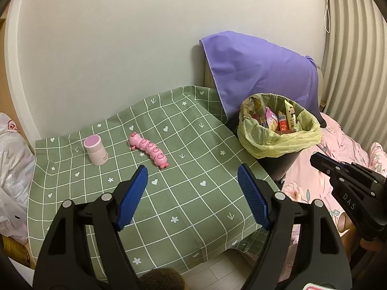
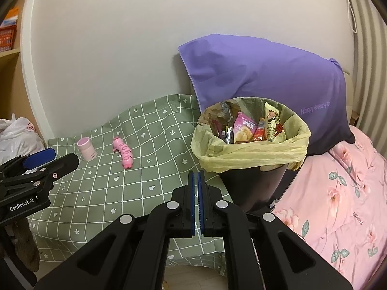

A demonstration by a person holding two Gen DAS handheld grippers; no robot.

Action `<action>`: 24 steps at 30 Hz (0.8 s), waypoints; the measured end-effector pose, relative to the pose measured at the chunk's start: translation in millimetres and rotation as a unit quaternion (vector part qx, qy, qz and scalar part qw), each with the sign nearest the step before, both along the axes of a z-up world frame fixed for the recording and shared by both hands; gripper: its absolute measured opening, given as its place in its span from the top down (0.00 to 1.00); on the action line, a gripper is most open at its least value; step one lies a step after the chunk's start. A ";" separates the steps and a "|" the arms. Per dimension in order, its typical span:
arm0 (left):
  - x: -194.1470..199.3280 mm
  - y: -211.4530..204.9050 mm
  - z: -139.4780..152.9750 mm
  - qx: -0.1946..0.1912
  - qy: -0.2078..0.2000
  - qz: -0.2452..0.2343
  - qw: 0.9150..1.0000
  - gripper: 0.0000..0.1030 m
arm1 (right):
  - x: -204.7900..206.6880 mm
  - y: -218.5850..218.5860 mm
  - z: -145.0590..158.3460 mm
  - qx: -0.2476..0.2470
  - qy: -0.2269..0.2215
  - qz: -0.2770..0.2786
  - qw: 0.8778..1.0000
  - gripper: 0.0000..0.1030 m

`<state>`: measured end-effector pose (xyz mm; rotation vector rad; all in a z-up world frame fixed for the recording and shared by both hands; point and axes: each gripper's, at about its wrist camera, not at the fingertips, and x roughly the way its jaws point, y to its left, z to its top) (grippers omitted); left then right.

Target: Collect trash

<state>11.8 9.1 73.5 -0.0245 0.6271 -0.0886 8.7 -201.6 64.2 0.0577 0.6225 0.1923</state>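
The dark trash bin (image 2: pixel 254 188), lined with a yellow bag (image 2: pixel 251 154), is seen packed with snack wrappers (image 2: pixel 244 130). Beside the bin, a pink caterpillar toy (image 1: pixel 148 149) and a pink-lidded jar (image 1: pixel 95 151) are laid on the green checked tablecloth (image 1: pixel 169 193). The left gripper (image 1: pixel 192 195) is held wide apart, empty; the right gripper (image 2: pixel 196 200) is pressed together on nothing, near the bin.

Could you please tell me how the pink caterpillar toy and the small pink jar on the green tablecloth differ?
The caterpillar toy lies flat and long, in bead-like segments; the jar stands upright, short and smooth. The toy is bright pink with ring markings; the jar is pale with a mauve top. Both rest apart on the tablecloth, untouched.
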 end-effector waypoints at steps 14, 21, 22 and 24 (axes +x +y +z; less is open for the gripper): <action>-1.5 -1.9 2.6 -0.001 -0.004 -0.004 1.000 0.29 | -1.7 -5.0 4.5 -0.001 -0.008 -0.009 1.000 0.95; -2.7 -2.0 3.4 -0.001 -0.005 -0.003 1.000 0.29 | -1.8 -6.3 4.3 -0.001 -0.007 -0.011 1.000 0.95; -2.9 -2.1 3.6 -0.001 -0.005 -0.003 1.000 0.29 | -2.0 -6.5 4.3 -0.001 -0.007 -0.012 1.000 0.95; -2.7 -2.1 3.4 -0.001 -0.004 -0.003 1.000 0.29 | -2.2 -6.8 4.3 -0.001 -0.007 -0.012 1.000 0.95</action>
